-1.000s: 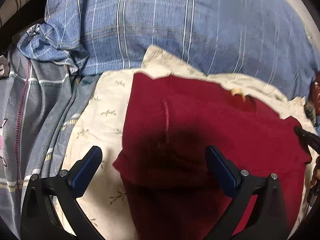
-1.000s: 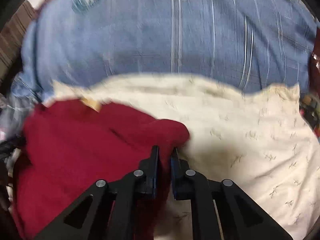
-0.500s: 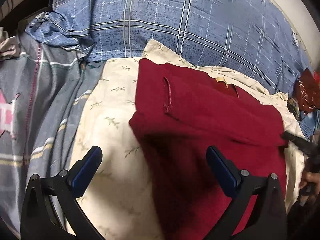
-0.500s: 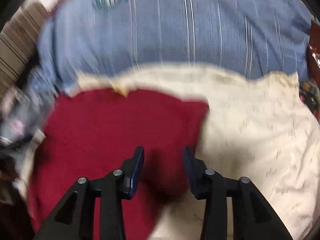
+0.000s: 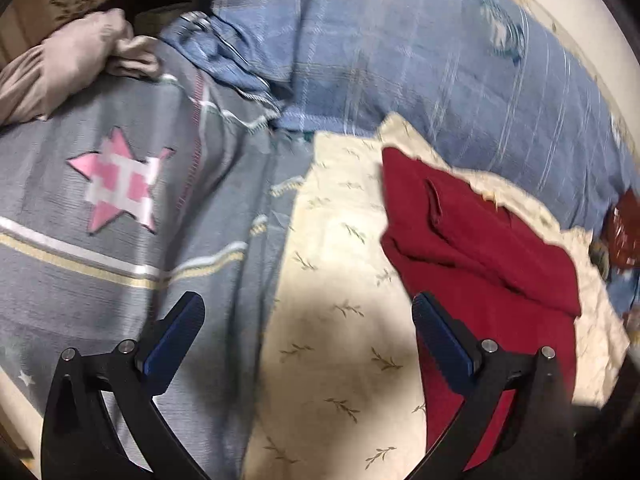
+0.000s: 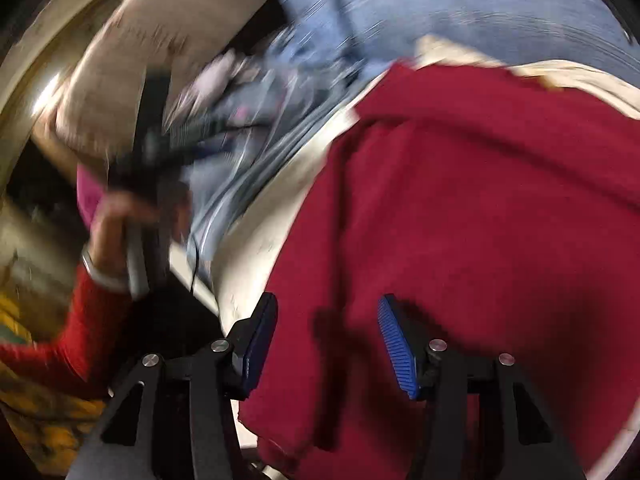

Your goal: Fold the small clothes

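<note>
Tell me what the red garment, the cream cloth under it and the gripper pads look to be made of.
Red garment: soft matte fabric, probably a knit; it slumps in thick folds.
Cream cloth: thin woven fabric, likely cotton, printed with small sprigs.
Pads: blue ribbed rubber or plastic on the right gripper, whose jaws are opening.

A bedroom in someone's home, by the look of it: a bed heaped with soft things. A grey quilt with a pink star lies at the left, a blue checked pillow at the far side, and a cream leaf-print cloth nearer.
</note>
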### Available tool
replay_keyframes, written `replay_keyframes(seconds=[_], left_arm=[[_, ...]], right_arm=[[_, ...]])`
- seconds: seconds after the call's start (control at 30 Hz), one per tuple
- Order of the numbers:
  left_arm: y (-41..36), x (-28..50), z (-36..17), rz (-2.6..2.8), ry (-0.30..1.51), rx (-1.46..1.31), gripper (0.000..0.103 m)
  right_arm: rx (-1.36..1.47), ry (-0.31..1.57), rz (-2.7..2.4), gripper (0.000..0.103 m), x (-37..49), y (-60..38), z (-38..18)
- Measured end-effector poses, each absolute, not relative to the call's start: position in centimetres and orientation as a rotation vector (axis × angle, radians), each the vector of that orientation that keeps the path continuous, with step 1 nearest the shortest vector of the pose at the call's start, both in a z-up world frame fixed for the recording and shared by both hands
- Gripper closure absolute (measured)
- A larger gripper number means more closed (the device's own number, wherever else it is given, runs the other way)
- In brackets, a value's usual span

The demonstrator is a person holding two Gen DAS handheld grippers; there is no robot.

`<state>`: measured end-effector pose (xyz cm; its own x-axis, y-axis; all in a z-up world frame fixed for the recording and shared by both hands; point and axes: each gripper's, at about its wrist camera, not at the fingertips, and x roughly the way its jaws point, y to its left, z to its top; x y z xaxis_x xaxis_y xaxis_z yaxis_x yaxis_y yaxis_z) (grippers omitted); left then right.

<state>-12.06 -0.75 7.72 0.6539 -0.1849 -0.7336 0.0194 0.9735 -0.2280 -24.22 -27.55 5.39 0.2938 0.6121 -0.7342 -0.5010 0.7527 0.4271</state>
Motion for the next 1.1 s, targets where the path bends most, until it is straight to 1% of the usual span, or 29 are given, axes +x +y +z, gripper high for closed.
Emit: replay_keyframes(seconds=[0.1,0.23,0.33,0.43,0.5,0.6,0.7,0.83,0.97,1.03,1.1], left_arm=[[0.0,-12.4,8.1,-0.117,0.831,-0.228,0.0],[0.2,-12.4,8.0,-0.14,0.838,-0.227,0.0],[-0.1,-12.7,8.1,-0.171,0.84,-0.228,0.0],[-0.5,-13.1,8.1,-0.207,0.845,-0.218,0.0],[-1.0,-13.3,7.8,-0.231,0.865,-0.199,0.0],[-1.8,-14.1,7.1,-0.281,0.906,-0.175,0.0],[-3.3,-15.5,6.1,-0.346,0.95,-0.125,0.0],[-5.1,-17.5,4.7,-0.374,0.994,-0.04,0.0],[-6.3,-19.2,3.6,-0.378,1.031,-0.002,0.0],[-6.7,-19.7,3.3,-0.372,1.042,0.008,0.0],[-6.8,-20.0,3.0,-0.347,1.046,0.018,0.0]], right_arm=[[0.112,1.091,0.788,0.047,-24.7,-24.0,4.1],[0.076,1.046,0.915,0.048,-26.8,-19.1,4.9],[0.105,1.083,0.99,0.048,-27.4,-15.6,4.0],[0.118,1.147,1.018,0.048,-28.3,-14.5,2.6],[0.104,1.154,1.001,0.048,-28.7,-15.2,2.7],[0.101,1.112,0.896,0.048,-29.9,-20.1,4.5],[0.107,1.072,0.689,0.043,-30.8,-27.1,6.3],[0.19,1.066,0.388,0.041,-32.5,-36.5,6.8],[0.285,1.056,0.207,0.041,-32.2,-41.1,6.4],[0.312,1.05,0.225,0.046,-32.0,-42.0,5.1],[0.271,1.056,0.217,0.068,-31.0,-40.9,4.3]])
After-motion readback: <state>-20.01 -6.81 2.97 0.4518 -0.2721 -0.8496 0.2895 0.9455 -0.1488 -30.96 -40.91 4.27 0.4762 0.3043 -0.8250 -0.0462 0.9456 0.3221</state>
